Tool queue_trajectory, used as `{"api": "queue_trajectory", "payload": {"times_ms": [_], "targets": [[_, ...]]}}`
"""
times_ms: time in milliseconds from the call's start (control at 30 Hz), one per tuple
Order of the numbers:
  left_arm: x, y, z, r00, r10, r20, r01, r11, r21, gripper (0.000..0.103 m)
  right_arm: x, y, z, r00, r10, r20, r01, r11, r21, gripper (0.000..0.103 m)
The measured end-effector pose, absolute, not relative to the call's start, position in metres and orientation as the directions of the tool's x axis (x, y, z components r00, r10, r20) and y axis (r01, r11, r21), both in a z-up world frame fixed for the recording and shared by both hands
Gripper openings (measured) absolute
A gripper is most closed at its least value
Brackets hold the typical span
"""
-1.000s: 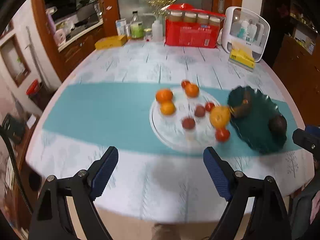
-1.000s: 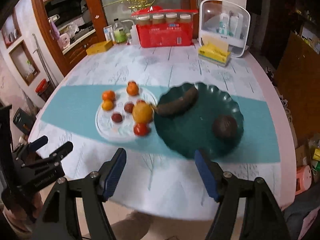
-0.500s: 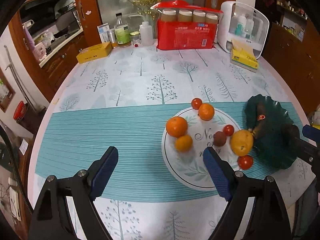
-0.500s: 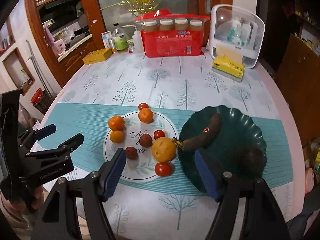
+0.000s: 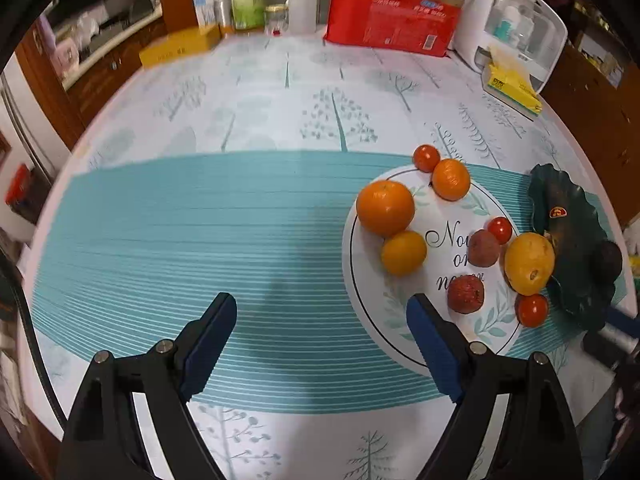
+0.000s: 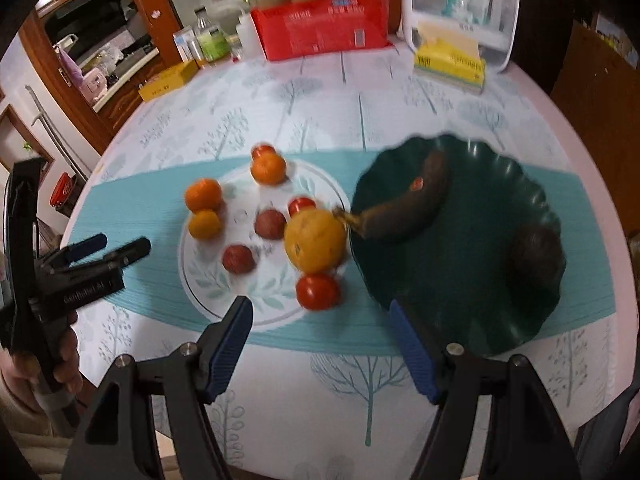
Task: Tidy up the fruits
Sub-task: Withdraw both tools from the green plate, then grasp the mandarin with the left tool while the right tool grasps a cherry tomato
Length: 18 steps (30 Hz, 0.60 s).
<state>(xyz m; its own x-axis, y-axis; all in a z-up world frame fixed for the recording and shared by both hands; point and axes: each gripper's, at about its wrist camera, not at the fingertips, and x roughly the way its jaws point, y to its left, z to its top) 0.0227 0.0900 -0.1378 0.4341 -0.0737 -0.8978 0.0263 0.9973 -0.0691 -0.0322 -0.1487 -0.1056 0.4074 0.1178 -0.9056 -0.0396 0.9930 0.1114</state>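
A white printed plate holds several oranges, small red tomatoes, two dark red fruits and a big yellow fruit. To its right a dark green scalloped plate holds a brown banana and a dark round fruit. My left gripper is open and empty over the teal runner, its right finger at the white plate's near edge. My right gripper is open and empty, in front of the gap between the two plates.
At the table's far edge stand a red box of jars, bottles, a yellow box, a white organiser and a yellow tissue pack. Wooden cabinets lie to the left. My left gripper shows in the right wrist view.
Both grippers have moved forward and lower toward the plates, so the fruit looms larger. Both stay open and empty. No fruit has moved.
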Motion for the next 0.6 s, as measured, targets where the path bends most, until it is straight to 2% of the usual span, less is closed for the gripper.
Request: {"api": "queue_trajectory", "payload": {"times_ms": [200, 300, 433, 600], "targets": [[0.036, 0.088, -0.158, 0.402, -0.101, -0.91, 0.012, 0.994, -0.105, 0.086, -0.033, -0.153, -0.134, 0.378, 0.151, -0.914, -0.046, 0.988, 0.144, 0.067], [0.043, 0.082, -0.163, 0.401, -0.124, -0.907, 0.031, 0.992, -0.122, 0.082, -0.03, -0.149, -0.144, 0.389, 0.151, -0.909, -0.067, 0.988, 0.136, 0.065], [0.056, 0.072, -0.171, 0.38, -0.173, -0.909, 0.06, 0.985, -0.162, 0.064, -0.025, -0.143, -0.157, 0.374, 0.164, -0.913, -0.088, 0.986, 0.141, 0.056], [0.063, 0.06, -0.173, 0.377, -0.216, -0.901, 0.092, 0.976, -0.196, 0.064, -0.017, -0.138, -0.167, 0.377, 0.167, -0.911, -0.079, 0.986, 0.148, 0.054]]}}
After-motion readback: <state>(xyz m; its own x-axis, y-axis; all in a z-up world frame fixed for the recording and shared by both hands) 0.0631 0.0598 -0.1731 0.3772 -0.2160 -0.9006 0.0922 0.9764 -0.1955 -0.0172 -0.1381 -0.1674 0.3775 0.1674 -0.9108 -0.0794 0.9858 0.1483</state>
